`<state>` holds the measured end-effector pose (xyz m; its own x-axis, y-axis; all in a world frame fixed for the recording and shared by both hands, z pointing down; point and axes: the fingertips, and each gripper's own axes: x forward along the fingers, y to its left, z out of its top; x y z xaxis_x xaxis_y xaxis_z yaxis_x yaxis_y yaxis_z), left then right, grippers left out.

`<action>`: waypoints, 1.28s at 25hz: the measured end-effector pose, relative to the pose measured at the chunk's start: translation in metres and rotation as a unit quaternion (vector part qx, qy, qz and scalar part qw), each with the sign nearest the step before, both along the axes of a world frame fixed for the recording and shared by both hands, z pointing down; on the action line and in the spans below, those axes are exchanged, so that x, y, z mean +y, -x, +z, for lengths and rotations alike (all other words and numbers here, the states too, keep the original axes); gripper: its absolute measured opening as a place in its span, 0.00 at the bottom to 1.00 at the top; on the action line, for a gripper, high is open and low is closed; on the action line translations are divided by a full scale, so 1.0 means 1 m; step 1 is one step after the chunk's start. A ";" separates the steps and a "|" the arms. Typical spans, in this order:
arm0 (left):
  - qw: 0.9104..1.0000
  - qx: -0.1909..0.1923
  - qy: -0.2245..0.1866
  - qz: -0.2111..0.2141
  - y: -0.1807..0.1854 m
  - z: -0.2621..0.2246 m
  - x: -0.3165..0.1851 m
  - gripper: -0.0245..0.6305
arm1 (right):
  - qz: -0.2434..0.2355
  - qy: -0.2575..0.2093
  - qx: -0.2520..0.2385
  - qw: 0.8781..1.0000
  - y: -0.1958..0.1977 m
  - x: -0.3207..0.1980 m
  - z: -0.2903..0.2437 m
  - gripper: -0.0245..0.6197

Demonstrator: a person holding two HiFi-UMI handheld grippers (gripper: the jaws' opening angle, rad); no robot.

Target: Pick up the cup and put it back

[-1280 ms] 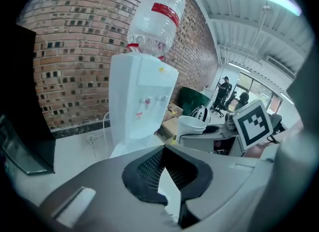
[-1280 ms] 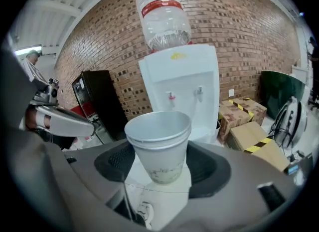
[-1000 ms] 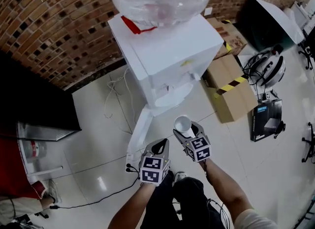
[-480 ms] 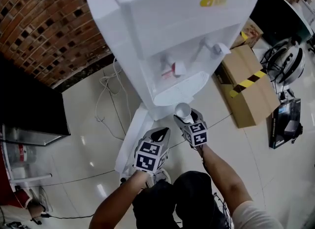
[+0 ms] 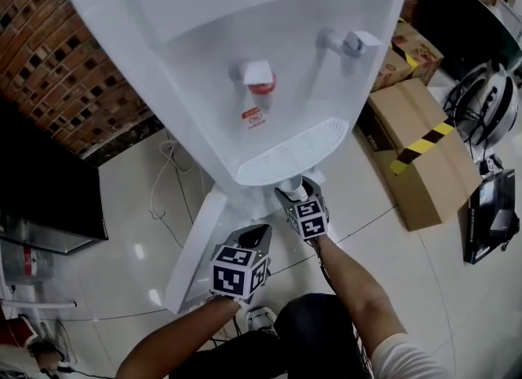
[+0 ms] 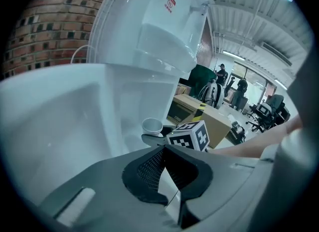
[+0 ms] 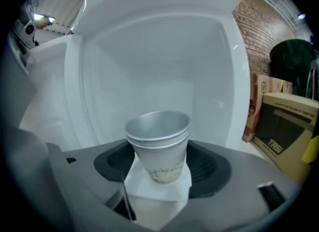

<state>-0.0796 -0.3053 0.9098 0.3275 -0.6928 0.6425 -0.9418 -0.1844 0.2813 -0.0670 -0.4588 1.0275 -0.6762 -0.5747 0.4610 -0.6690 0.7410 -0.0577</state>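
Below the drip tray (image 5: 287, 154) of the white water dispenser (image 5: 204, 35), your right gripper (image 5: 291, 195) pinches the cup (image 7: 158, 143) upright between its pads, while your left gripper (image 5: 255, 234), jaws pressed together on nothing, hangs near it.

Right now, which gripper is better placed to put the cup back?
Right. The right gripper holds the cup upright between its jaws, close in front of the white dispenser. The left gripper is empty, jaws together, and sits further back from the dispenser.
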 end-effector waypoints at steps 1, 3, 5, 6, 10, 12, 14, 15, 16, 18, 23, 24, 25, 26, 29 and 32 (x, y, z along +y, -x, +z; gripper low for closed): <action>1.000 -0.001 0.001 -0.002 0.000 0.004 0.002 0.04 | 0.000 -0.007 0.001 1.000 0.003 -0.006 0.004 0.55; 1.000 0.000 0.003 -0.001 -0.001 0.009 0.004 0.04 | -0.001 -0.015 0.000 1.000 0.012 -0.017 0.010 0.55; 1.000 0.004 0.005 -0.004 -0.001 0.013 0.006 0.04 | -0.009 -0.018 0.004 1.000 0.022 -0.022 0.017 0.56; 1.000 0.009 0.006 -0.009 -0.001 0.015 0.006 0.04 | -0.012 -0.019 0.007 1.000 0.027 -0.024 0.022 0.56; 1.000 0.023 0.008 -0.015 -0.006 0.015 0.007 0.04 | -0.004 -0.014 0.003 1.000 0.035 -0.031 0.034 0.56; 1.000 0.025 0.009 -0.010 -0.010 0.015 0.009 0.04 | -0.003 -0.015 0.001 1.000 0.036 -0.034 0.036 0.56; 1.000 0.028 0.012 -0.009 -0.010 0.015 0.011 0.04 | 0.001 -0.013 -0.006 1.000 0.038 -0.038 0.036 0.56; 0.999 0.029 0.013 -0.011 -0.009 0.015 0.011 0.04 | 0.003 -0.011 -0.008 1.000 0.039 -0.040 0.036 0.56; 0.999 0.028 0.014 -0.013 -0.007 0.015 0.012 0.04 | 0.004 -0.010 -0.009 1.000 0.041 -0.041 0.037 0.56; 0.999 0.024 0.015 -0.016 -0.003 0.018 0.014 0.04 | 0.003 -0.007 -0.009 1.000 0.044 -0.040 0.040 0.56; 0.999 0.023 0.015 -0.020 -0.002 0.020 0.013 0.04 | 0.000 -0.011 -0.010 1.000 0.045 -0.040 0.042 0.57; 0.999 0.023 0.014 -0.018 -0.002 0.019 0.013 0.04 | -0.002 -0.009 -0.009 1.000 0.045 -0.039 0.042 0.57; 1.000 0.022 0.014 -0.017 -0.002 0.019 0.013 0.04 | -0.002 -0.007 -0.008 1.000 0.044 -0.038 0.043 0.57; 1.000 0.022 0.014 -0.016 -0.003 0.019 0.013 0.04 | -0.001 -0.003 -0.009 1.000 0.043 -0.037 0.043 0.62; 0.999 0.024 0.011 -0.018 -0.003 0.018 0.010 0.04 | 0.000 0.000 -0.010 1.000 0.037 -0.036 0.042 0.67; 0.999 0.029 0.007 -0.017 -0.008 0.019 0.003 0.04 | 0.003 -0.005 -0.009 1.000 0.024 -0.033 0.039 0.67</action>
